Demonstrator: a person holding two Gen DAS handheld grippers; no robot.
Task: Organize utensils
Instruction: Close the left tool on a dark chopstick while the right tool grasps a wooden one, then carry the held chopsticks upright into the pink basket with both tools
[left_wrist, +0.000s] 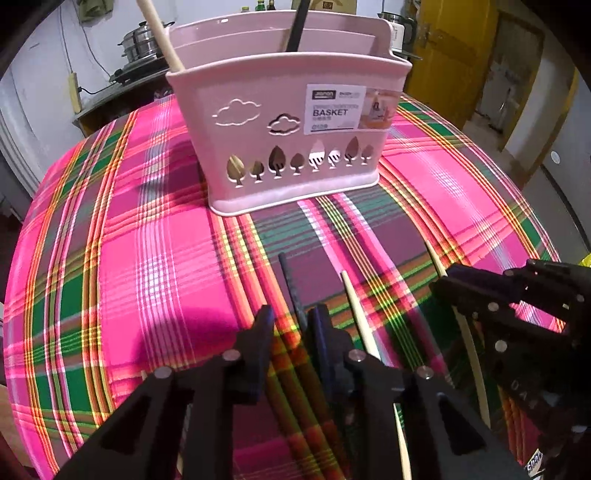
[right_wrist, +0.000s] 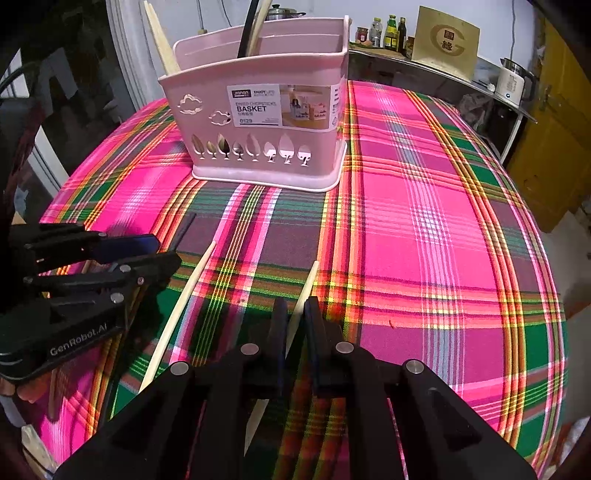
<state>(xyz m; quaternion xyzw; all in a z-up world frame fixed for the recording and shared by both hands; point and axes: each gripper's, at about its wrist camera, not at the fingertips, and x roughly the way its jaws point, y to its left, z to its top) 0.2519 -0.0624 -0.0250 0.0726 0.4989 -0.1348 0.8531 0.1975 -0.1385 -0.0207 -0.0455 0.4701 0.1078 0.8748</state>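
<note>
On the checked cloth (right_wrist: 424, 221), near the pink basket (right_wrist: 258, 122): left gripper (left_wrist: 290, 328) open around a black chopstick (left_wrist: 291, 284), ready to pinch. Right gripper (right_wrist: 295, 317) nearly closed on a pale chopstick (right_wrist: 308, 284), maybe for lifting. One more pale stick (right_wrist: 192, 280) between, waiting.

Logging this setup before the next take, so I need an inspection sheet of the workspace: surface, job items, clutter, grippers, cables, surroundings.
Surface: table under pink plaid cloth.
Job's things: pink basket upright, already holding wooden and black utensils; black chopstick and two wooden chopsticks lie on the cloth.
Clutter: nothing seen on the cloth.
Grippers: left gripper open around the black chopstick; right gripper astride a wooden chopstick, closure unclear.
Cables: one on the wall by the steamer pot.
Surroundings: bottles, kettle, yellow door.
</note>
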